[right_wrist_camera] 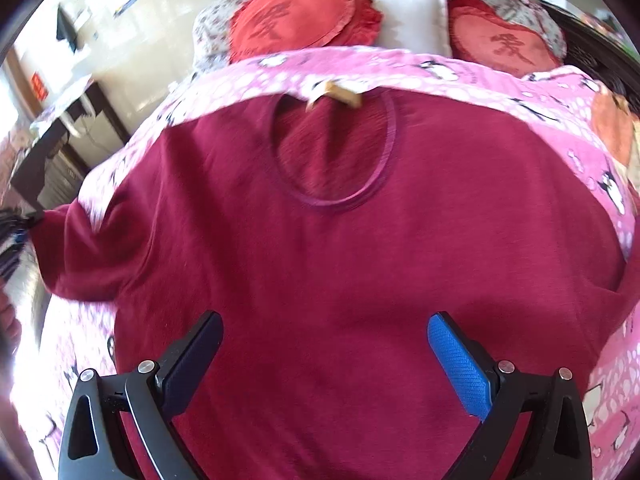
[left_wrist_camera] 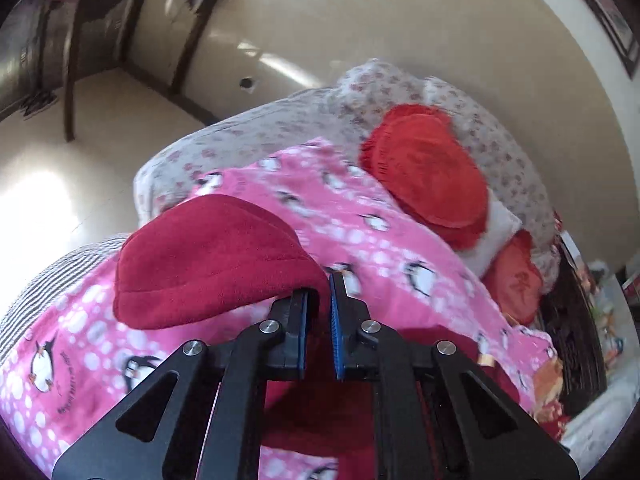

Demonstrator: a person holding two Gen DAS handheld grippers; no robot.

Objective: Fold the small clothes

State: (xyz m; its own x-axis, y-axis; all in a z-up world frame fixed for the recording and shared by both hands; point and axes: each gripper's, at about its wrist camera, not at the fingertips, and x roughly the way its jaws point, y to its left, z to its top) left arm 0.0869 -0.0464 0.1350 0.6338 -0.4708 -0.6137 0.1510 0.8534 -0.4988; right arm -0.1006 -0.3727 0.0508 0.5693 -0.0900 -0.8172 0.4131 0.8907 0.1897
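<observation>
A dark red sweater [right_wrist_camera: 328, 248] lies spread flat on a pink penguin blanket [right_wrist_camera: 520, 92], neck opening toward the pillows, a tan label at the collar. My right gripper [right_wrist_camera: 324, 332] is open and empty above the sweater's lower middle. My left gripper [left_wrist_camera: 322, 300] is shut on the sweater's sleeve [left_wrist_camera: 208, 260] and holds it lifted and folded over above the blanket [left_wrist_camera: 380, 240]. In the right wrist view the left gripper shows at the far left edge, gripping the sleeve end [right_wrist_camera: 60, 220].
Red round cushions [right_wrist_camera: 296, 20] and a white pillow [right_wrist_camera: 412, 20] lie at the bed's head on a floral sheet [left_wrist_camera: 280, 128]. A dark wooden table [left_wrist_camera: 120, 20] stands on the tiled floor left of the bed. A dark headboard [left_wrist_camera: 576, 328] is on the right.
</observation>
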